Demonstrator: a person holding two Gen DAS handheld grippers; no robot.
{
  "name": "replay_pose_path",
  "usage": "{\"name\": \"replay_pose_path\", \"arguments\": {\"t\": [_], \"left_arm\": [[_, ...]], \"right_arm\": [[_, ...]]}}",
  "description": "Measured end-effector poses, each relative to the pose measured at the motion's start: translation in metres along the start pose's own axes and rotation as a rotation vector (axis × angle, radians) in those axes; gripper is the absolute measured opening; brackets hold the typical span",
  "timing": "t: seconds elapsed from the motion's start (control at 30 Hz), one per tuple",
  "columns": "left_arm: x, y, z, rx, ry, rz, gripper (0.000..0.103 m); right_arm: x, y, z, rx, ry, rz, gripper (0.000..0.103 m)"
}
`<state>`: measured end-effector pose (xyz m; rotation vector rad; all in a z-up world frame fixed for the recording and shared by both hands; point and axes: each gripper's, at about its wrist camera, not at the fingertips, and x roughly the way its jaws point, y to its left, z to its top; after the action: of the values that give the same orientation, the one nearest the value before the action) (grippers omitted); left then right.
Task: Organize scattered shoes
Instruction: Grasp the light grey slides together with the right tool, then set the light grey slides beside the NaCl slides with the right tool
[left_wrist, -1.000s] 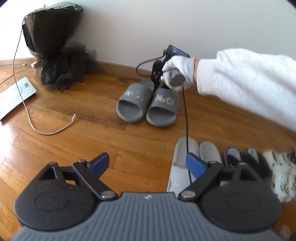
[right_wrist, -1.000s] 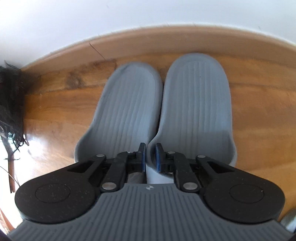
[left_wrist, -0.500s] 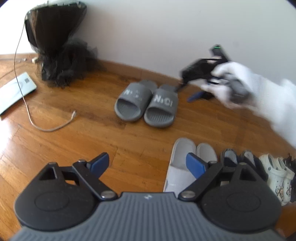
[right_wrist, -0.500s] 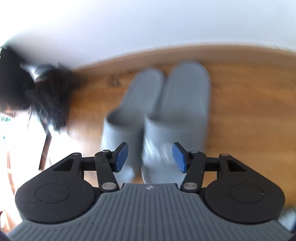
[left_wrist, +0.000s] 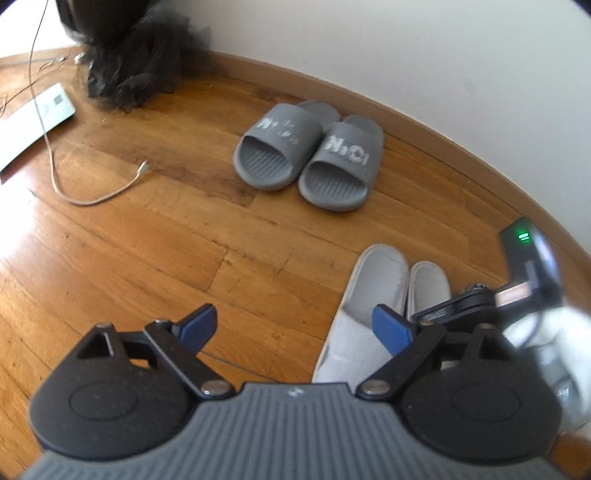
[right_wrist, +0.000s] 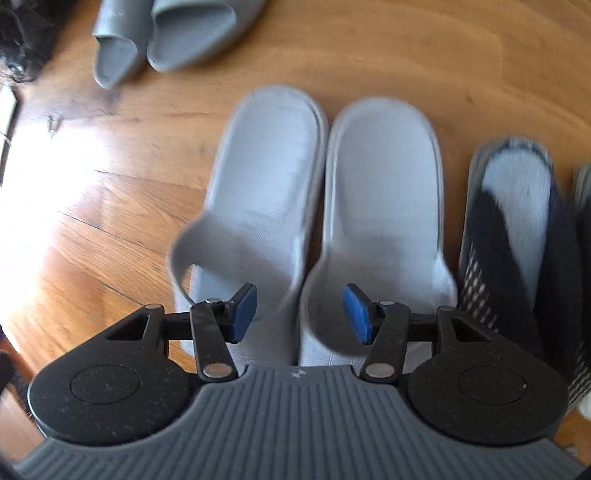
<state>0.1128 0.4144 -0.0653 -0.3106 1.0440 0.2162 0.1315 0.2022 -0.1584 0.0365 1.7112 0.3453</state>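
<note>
**Both claws empty above the shoe row**

My right claw (right_wrist: 300, 314) hangs over the pale grey slippers (right_wrist: 321, 206), pointing steeply down at them. Its jaws have just been closing a little after springing apart; they stand partly open, with nothing pressed between the blue pads (right_wrist: 243, 312). The two slippers lie side by side on the wooden floor (right_wrist: 369, 48), touching along their inner edges, heel openings toward me. Just to their right sits a dark slipper with a pale insole (right_wrist: 517, 206), blurred in my view.

My left claw (left_wrist: 291, 326) is spread wide and holds nothing; only floorboards show between its pads. From its camera I see the dark grey slides (left_wrist: 308, 155) paired neatly, touching each other, near the skirting board (left_wrist: 424, 127) with their toes toward the wall. The pale slippers lie nearer to me, partly hidden behind my left claw's right finger. A white cable (left_wrist: 99, 194) trails across the floor at the left, next to a black netted bundle (left_wrist: 136, 70) by the wall.
</note>
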Motion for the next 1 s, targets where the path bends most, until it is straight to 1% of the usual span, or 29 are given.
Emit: {"name": "replay_pose_path", "arguments": {"t": [0.07,0.1,0.13,0.17,0.2,0.23,0.4,0.53,0.6,0.67,0.73,0.8,0.87,0.9,0.93,1.0], "left_arm": [[0.0,-0.001,-0.003,0.007,0.005,0.005,0.091],[0.0,-0.001,-0.004,0.006,0.009,0.007,0.091],[0.0,0.0,-0.005,0.003,0.013,0.007,0.091],[0.0,0.001,-0.005,-0.002,0.017,0.008,0.091],[0.001,0.002,-0.005,-0.008,0.022,0.008,0.091],[0.001,0.003,-0.005,-0.013,0.025,0.008,0.091],[0.001,0.004,-0.005,-0.018,0.021,0.006,0.091],[0.003,0.0,-0.001,-0.003,-0.014,-0.017,0.091],[0.002,-0.006,0.007,0.025,-0.041,-0.036,0.091],[0.002,-0.016,0.017,0.073,-0.077,-0.051,0.091],[0.003,-0.027,0.03,0.122,-0.106,-0.048,0.091],[0.006,-0.039,0.04,0.154,-0.124,-0.041,0.091],[0.008,-0.047,0.051,0.167,-0.148,-0.041,0.091],[0.009,-0.049,0.055,0.163,-0.155,-0.042,0.091],[0.009,-0.051,0.057,0.157,-0.16,-0.045,0.091],[0.012,-0.054,0.06,0.154,-0.164,-0.058,0.091]], "right_arm": [[0.006,0.001,-0.005,0.016,0.017,-0.006,0.045],[0.011,0.004,-0.008,0.013,0.027,-0.022,0.043],[0.014,0.006,-0.01,0.009,0.032,-0.036,0.039],[0.017,0.009,-0.013,-0.012,0.028,-0.071,0.027],[0.017,0.012,-0.014,-0.027,0.021,-0.096,0.023],[0.017,0.013,-0.014,-0.033,0.017,-0.102,0.018],[0.001,0.006,-0.013,-0.003,0.002,-0.087,0.017],[-0.024,-0.005,0.003,0.025,-0.043,-0.054,0.017],[-0.045,-0.014,0.025,0.051,-0.083,-0.041,0.017],[-0.055,-0.019,0.04,0.065,-0.108,-0.041,0.017],[-0.067,-0.024,0.064,0.068,-0.147,-0.053,0.017],[-0.075,-0.03,0.087,0.064,-0.165,-0.069,0.017],[-0.08,-0.035,0.112,0.067,-0.174,-0.083,0.017],[-0.084,-0.04,0.132,0.072,-0.182,-0.101,0.017],[-0.082,-0.04,0.143,0.076,-0.186,-0.111,0.017],[-0.085,-0.044,0.18,0.059,-0.2,-0.146,0.017]]}}
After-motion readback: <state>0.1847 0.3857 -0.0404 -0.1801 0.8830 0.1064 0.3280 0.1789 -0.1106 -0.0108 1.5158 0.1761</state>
